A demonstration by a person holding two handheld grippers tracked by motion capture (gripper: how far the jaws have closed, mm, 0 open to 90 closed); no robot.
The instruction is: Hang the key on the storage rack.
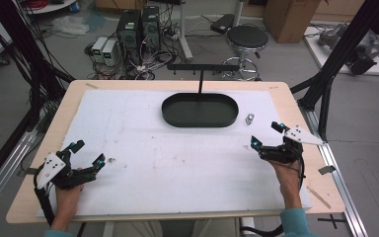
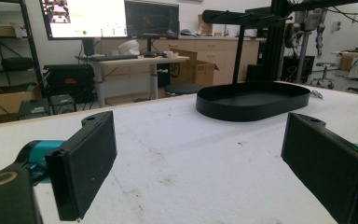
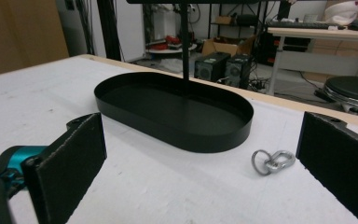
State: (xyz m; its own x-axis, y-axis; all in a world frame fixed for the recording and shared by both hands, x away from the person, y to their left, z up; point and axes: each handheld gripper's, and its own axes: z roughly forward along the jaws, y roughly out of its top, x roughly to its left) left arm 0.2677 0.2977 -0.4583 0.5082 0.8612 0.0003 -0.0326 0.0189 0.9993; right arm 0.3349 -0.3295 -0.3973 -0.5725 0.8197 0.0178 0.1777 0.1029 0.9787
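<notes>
A black oval tray (image 1: 200, 124) stands at the back middle of the white mat, with a thin black post (image 1: 200, 84) rising from it to a crossbar. A small metal key ring with a clip (image 1: 249, 118) lies on the mat just right of the tray. My right gripper (image 1: 266, 134) is open near the right edge, short of the ring. In the right gripper view the ring (image 3: 272, 161) lies ahead between the wide-apart jaws, with the tray (image 3: 168, 135) behind it. My left gripper (image 1: 89, 152) is open and empty at the front left, facing the tray (image 2: 242, 112).
A tiny dark object (image 1: 111, 159) lies on the mat (image 1: 177, 168) beside the left gripper. Black frame struts (image 1: 325, 94) stand past the table's right edge. A stool (image 1: 247, 37) and computer towers (image 1: 138, 27) sit on the floor behind the table.
</notes>
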